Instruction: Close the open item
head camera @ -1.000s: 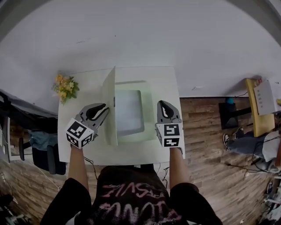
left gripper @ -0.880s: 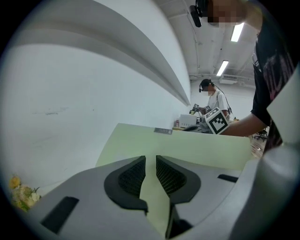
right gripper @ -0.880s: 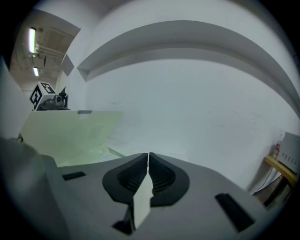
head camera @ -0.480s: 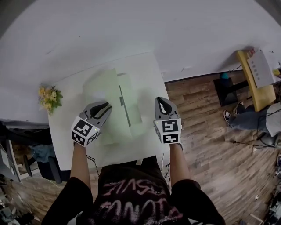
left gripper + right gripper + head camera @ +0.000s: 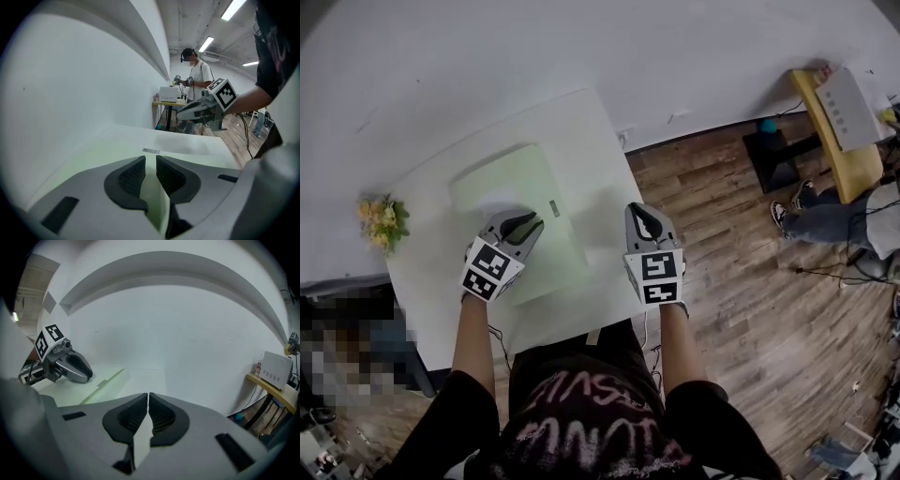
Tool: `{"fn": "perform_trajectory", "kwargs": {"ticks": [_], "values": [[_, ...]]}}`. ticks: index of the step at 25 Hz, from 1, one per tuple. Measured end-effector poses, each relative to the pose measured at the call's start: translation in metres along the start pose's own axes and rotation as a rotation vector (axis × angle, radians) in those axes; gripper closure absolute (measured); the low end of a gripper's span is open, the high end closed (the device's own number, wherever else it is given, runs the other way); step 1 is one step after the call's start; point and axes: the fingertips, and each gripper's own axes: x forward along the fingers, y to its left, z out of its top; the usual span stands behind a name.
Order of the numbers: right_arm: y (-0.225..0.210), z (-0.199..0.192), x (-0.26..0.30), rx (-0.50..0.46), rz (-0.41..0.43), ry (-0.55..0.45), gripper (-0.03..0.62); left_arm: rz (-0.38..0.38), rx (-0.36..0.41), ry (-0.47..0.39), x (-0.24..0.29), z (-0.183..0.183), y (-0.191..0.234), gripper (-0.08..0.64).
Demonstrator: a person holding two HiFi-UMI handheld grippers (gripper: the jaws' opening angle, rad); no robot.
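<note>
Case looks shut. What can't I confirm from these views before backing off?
- Near left part of the case: in the head view the left gripper covers it, so a flush close there is unconfirmed.
- Contact between the left fingers and the case: in the left gripper view it is hidden under the gripper's own body.
- Label on the case: too small to read in the head view and the left gripper view.

a white table (image 5: 581, 131) carries a flat pale green case (image 5: 502, 183), with yellow flowers (image 5: 382, 222) at its left edge.

Right claw (image 5: 147, 398) closed, empty — left claw (image 5: 80, 370) beyond.
</note>
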Motion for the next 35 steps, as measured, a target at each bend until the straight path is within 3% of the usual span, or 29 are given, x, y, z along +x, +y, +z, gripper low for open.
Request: {"fn": "perform_trajectory", "kwargs": {"ticks": [5, 15, 20, 29, 35], "values": [[-0.015, -0.015, -0.007, 0.015, -0.016, 0.021, 0.566, -0.003, 0.083, 0.115, 0.022, -0.012, -0.01, 0.479], [-0.019, -0.022, -0.003, 0.019, -0.007, 0.033, 0.566, -0.054, 0.021, 0.175, 0.031, -0.017, -0.012, 0.482], [-0.013, -0.018, -0.002, 0.003, 0.0, 0.036, 0.566, -0.06, 0.029, 0.19, 0.033, -0.017, -0.012, 0.489], [0.011, 0.0, -0.001, -0.031, 0.016, 0.032, 0.566, -0.02, 0.048, 0.108, 0.025, -0.012, -0.01, 0.488], [0.03, 0.023, 0.0, -0.071, 0.037, 0.005, 0.566, 0.067, -0.037, 0.004, 0.0, 0.003, 0.006, 0.488]]}}
